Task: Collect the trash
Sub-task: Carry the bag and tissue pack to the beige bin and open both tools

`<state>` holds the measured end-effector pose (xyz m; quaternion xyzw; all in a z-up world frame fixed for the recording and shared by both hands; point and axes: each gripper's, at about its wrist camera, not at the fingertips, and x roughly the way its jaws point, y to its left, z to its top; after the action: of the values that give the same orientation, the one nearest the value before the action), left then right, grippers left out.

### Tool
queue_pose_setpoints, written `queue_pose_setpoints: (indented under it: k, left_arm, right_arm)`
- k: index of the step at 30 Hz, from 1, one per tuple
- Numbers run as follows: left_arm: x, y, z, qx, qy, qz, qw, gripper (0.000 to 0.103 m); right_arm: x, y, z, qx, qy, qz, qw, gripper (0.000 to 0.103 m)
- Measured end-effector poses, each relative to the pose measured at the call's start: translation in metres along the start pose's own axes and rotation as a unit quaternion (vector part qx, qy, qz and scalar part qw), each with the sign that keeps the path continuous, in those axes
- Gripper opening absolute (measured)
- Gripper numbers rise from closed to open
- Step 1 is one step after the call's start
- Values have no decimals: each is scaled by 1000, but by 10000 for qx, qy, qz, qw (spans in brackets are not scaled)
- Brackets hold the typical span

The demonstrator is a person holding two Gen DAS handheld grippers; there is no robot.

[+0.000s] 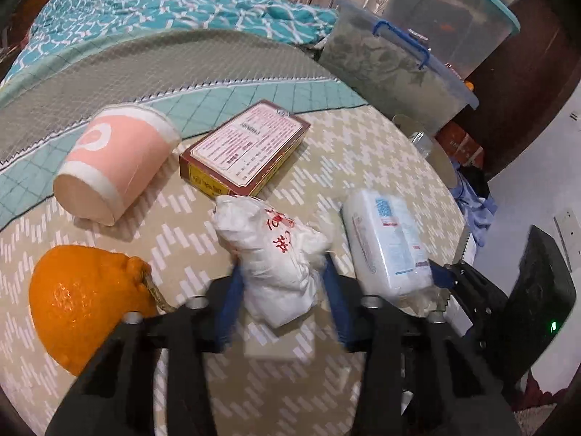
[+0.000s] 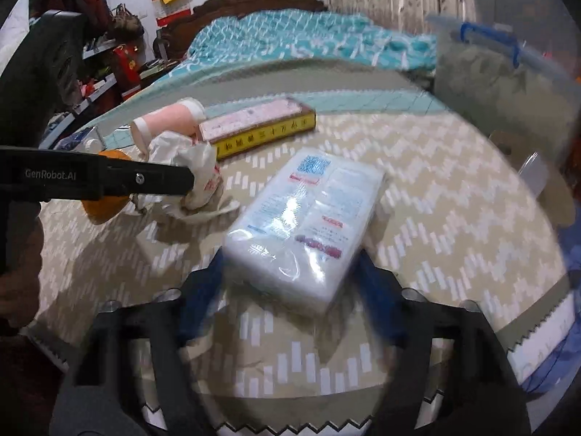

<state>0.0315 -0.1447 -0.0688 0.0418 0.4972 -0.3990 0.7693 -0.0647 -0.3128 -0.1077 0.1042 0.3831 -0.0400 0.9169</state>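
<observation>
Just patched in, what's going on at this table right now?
A person is working both grippers on a round table. The left gripper has a crumpled white plastic bag between its fingers, pads against its sides. The right gripper straddles a tissue pack, not clearly clamped. A tipped pink cup, a box and an orange lie untouched.

The bag (image 1: 279, 258) is crumpled white plastic with red characters, bunched into a lump near the middle of the table (image 1: 381, 152). The tissue pack (image 2: 301, 229) is a flat, oblong, clear-wrapped white block with blue and red print, lying label up just beside the bag, toward the table's right edge. One short end of the pack points at the near edge.
</observation>
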Motion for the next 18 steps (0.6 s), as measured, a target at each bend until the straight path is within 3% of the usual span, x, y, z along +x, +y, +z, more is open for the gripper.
queue_pose_setpoints:
  k: [4, 10, 13, 18]
  left_arm:
    - [-2, -10, 7, 56, 56, -395, 9992, 29]
    - [23, -52, 40, 411, 329, -801, 9954, 29]
    - [43, -83, 65, 774, 381, -908, 9921, 29]
    - [92, -137, 121, 977, 635, -1329, 9843, 29]
  right_arm:
    - [-18, -15, 0, 71, -445, -189, 9988, 66]
    - [-28, -66, 8, 434, -641, -571, 9954, 66]
    - [-39, -110, 13, 783, -741, -810, 9909, 66]
    - [-46, -188, 27, 1251, -820, -1200, 9814, 66]
